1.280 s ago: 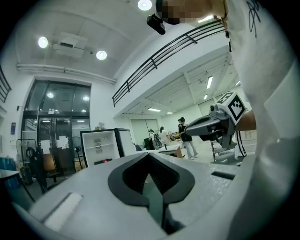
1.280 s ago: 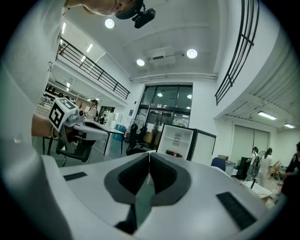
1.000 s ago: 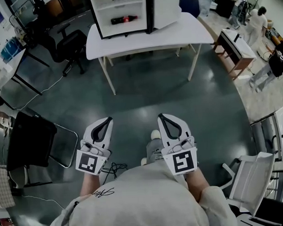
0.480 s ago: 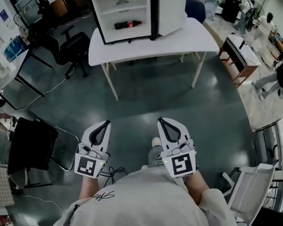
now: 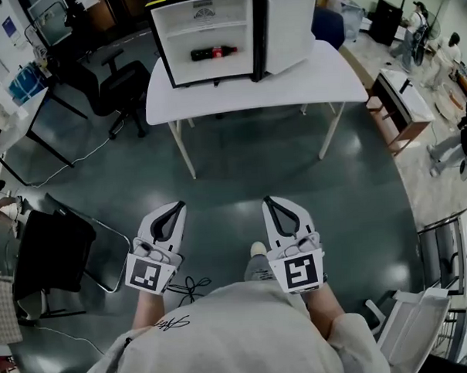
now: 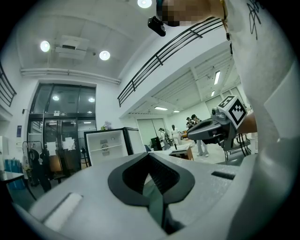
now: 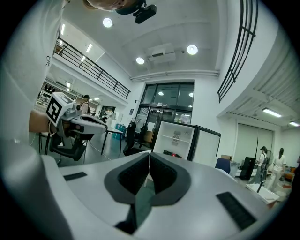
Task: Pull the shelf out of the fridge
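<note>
Head view cuts off the fridge (image 5: 211, 36) top; left tool (image 5: 176, 207) and right tool (image 5: 270, 202) each sit closed, empty.

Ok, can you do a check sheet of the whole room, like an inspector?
surface: white table, far ahead across the floor.
job's things: fridge on the table, door open; shelf inside; dark bottle lying below it.
clutter: nothing seen on the table besides the fridge.
grippers: left gripper and right gripper both shut, empty, well short of the table.
cables: black cable on the floor by the person's feet.
surroundings: black office chair, white chair, people at the right.
</note>
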### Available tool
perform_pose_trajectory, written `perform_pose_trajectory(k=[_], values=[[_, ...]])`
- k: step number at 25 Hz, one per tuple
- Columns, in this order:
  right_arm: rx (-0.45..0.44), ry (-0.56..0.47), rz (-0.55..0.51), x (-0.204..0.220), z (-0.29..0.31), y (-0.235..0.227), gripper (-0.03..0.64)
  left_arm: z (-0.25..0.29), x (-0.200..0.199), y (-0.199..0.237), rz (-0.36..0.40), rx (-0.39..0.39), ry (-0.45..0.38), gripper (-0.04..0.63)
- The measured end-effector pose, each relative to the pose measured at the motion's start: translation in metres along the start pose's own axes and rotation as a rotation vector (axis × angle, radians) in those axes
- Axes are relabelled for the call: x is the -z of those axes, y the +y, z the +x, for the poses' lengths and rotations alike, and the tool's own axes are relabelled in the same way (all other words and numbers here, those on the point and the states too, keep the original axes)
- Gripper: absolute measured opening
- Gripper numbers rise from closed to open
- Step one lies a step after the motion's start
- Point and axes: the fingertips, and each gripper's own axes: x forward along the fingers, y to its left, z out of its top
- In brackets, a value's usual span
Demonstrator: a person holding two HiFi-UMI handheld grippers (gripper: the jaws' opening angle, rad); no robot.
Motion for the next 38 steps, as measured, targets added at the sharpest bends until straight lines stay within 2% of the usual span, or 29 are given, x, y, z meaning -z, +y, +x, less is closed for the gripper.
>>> perform_pose_trajectory(k=[7,12,20,31,38], values=[[-0.007,-0.019,-0.019,-0.003,0.037,-0.030,0.012,0.040,-0.003,0.024,0.002,-0.003,0.002,0.005],[-0.015,-0.026,-0.018,-0.009,0.055,-0.052,0.012,0.065,-0.010,0.036,0.041,-0.004,-0.027,0.005],[-0.044,-0.023,-0.030,-0.004,0.086,-0.086,0.012,0.104,-0.011,0.050,0.007,-0.040,-0.005,0.005],[-0.079,-0.021,-0.032,0.012,0.113,-0.136,0.012,0.159,-0.007,0.054,0.009,-0.075,-0.003,0.005],[-0.110,-0.023,-0.026,0.028,0.122,-0.144,0.012,0.162,0.007,0.051,0.002,-0.113,0.024,0.005]])
